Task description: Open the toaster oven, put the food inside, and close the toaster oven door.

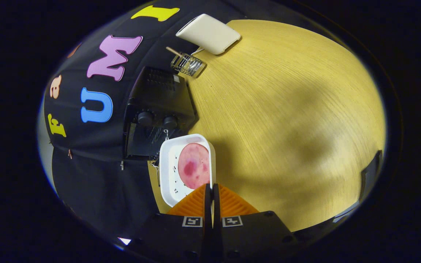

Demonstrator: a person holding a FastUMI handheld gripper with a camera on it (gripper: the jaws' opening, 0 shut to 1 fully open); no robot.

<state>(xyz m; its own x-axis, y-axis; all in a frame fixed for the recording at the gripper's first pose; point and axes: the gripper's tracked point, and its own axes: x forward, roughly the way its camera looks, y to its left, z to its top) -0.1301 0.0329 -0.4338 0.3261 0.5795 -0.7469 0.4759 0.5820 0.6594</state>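
Jaws are clenched on the near rim of the white tray, which carries a round pink slice of food. Straight ahead, just beyond the tray's far edge, sits the black toaster oven on the counter. Whether its door is open is hard to make out in the dark.

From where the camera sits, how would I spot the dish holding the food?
Start at the black toaster oven standing on the wooden table against the booth wall. Right in front of it is a white square tray, its rim pinched between the gripper fingers. Unlike the cream pad and wire holder farther back, it carries a round pink slice.
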